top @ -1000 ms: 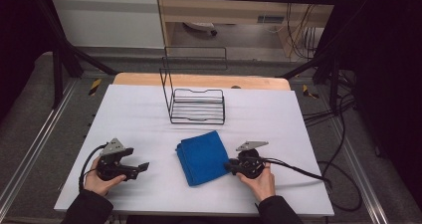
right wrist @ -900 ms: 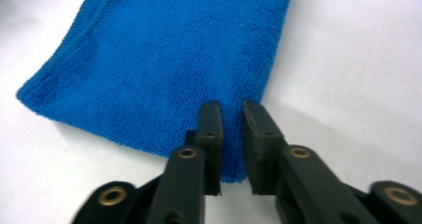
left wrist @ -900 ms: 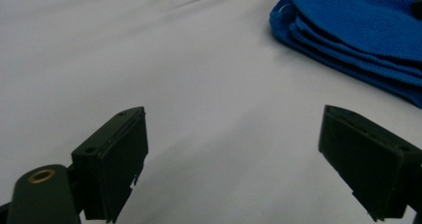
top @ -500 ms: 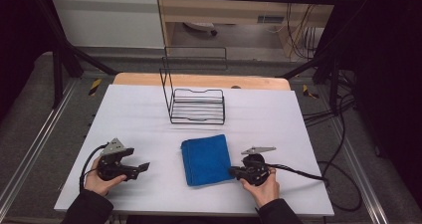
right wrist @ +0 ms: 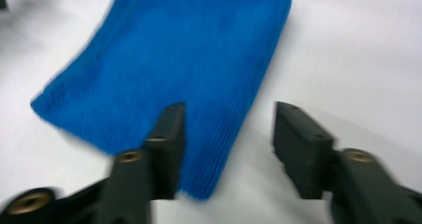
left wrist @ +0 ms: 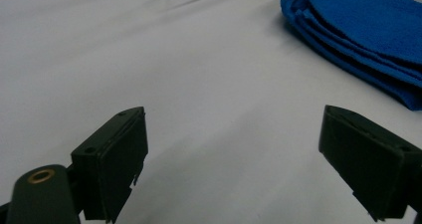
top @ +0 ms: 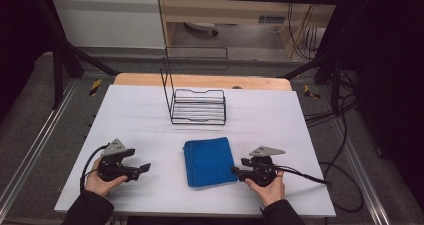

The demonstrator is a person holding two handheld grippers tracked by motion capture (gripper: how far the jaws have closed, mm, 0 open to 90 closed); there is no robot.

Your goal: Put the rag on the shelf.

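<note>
Two hands come in from the near edge of the white table (top: 280, 115), each one holding a black gripper low over the surface, and both forearms lie almost flat. The left gripper (top: 142, 168) sits at the left side, its jaws pointing to the right toward the folded blue towel (top: 209, 161) but well apart from it; in the left gripper view its jaws are spread wide with only bare table between them, and the stacked edge of the towel is seen further off at the upper right. The right gripper (top: 234, 171) is just beside the towel's right edge near its front corner, pointing left. Its jaws have just been opening and now stand parted; in the right gripper view one jaw is over the towel's corner, the other over the table, and they pinch nothing. Behind the towel a black wire rack (top: 198, 107) stands in the middle of the table.
</note>
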